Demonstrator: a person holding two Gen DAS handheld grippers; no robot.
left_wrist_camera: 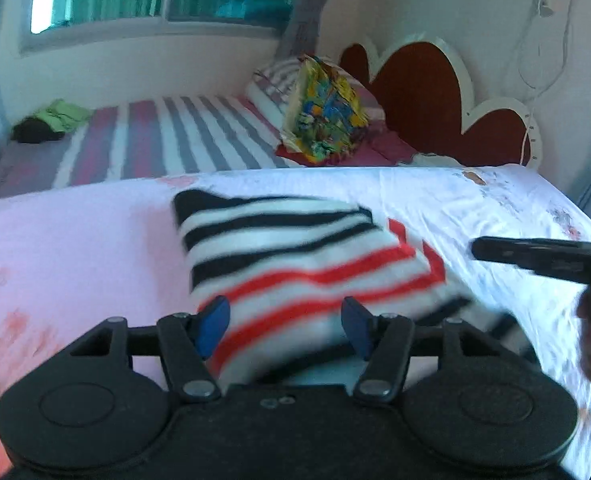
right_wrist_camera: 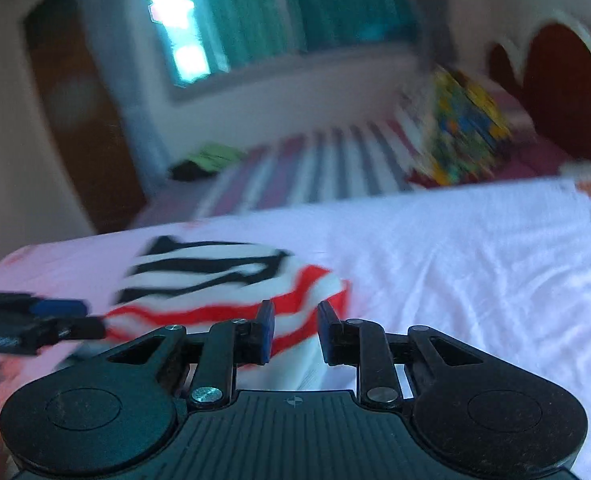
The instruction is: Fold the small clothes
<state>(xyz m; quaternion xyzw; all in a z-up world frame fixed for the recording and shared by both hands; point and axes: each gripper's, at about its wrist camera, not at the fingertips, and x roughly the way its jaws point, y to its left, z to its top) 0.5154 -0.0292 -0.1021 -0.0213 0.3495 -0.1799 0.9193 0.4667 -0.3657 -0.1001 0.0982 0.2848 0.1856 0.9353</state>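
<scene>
Left tongs: the left gripper hovers over the near edge of the striped garment with its blue pads spread wide; the cloth shows between them but nothing is pinched, so it is released.
Right tongs: the right gripper has its jaws parted a little, and the gap looks clear; the red-striped edge lies just beyond the tips, not gripped as far as I can tell.
Garment, place: a folded bundle lying on the pale pink sheet of the near bed, between the two tools, close to their tips.
Garment, lie: the stripes run across both views, black bands at the far end, red bands at the near end; its long axis seems to run side to side, tilted slightly, lower right corner nearest the right tool.
Step in hand: looks like letting go after a fold.
Doing it well: lift both tools straight off without dragging the top layer, then check that the edges sit square before another fold.
Beyond: a second bed with a striped cover and a bright patterned pillow by the headboard.
</scene>
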